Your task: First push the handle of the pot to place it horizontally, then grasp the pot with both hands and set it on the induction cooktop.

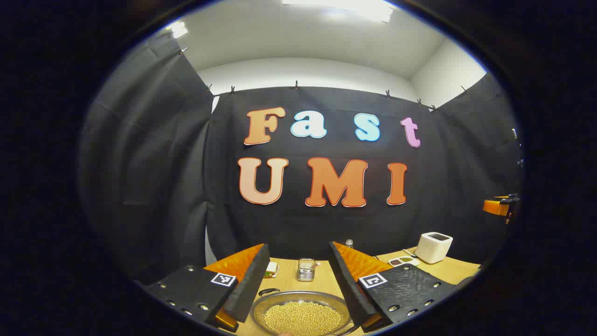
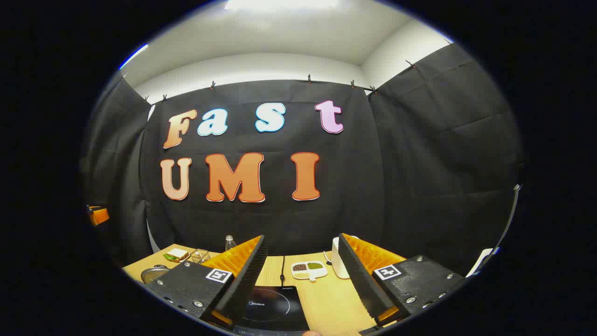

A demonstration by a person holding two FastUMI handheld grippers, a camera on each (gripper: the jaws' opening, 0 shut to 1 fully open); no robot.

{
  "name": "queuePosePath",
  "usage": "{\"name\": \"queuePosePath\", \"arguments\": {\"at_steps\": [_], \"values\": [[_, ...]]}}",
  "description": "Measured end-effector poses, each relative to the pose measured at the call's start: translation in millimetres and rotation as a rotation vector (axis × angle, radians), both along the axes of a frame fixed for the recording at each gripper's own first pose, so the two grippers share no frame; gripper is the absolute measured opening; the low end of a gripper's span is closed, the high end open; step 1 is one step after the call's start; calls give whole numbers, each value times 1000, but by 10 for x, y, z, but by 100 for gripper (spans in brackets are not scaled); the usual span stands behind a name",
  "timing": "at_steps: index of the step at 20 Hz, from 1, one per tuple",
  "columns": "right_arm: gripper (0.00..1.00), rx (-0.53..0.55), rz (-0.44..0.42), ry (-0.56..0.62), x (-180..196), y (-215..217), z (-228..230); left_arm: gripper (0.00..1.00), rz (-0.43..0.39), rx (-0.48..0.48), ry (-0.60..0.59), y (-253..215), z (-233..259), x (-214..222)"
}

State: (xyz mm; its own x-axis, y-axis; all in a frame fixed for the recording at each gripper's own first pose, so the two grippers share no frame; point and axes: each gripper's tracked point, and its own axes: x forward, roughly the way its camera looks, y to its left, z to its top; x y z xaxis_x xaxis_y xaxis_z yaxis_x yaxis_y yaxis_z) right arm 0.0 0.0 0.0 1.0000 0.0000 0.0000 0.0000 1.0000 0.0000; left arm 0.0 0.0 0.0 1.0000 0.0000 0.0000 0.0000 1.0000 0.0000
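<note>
Both grippers are held up above the table with jaws wide apart, holding nothing. The left gripper sits right over the pot, which is full of yellowish beans and rests on the wood. The right gripper looks down at the cooktop, with the pot's rim at the far left.

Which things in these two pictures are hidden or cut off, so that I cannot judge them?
- Pot, left gripper view: its near rim is cut by the picture's lower edge and its sides are hidden behind the left gripper fingers, so the handle's direction cannot be judged.
- Induction cooktop, right gripper view: its front is cut by the lower edge, its left side hidden behind a right gripper finger.
</note>
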Motion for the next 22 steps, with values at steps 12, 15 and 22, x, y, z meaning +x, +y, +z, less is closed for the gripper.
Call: {"name": "queuePosePath", "arguments": {"at_steps": [12, 15, 22], "values": [[100, -9, 40, 3, -85, -118, 9, 80, 69, 39, -23, 2, 129, -184], [95, -22, 31, 23, -100, -172, -45, 80, 49, 65, -29, -60, 169, -159], [95, -39, 38, 16, -112, -159, 4, 80, 28, 45, -9, -169, 118, -160]]}}
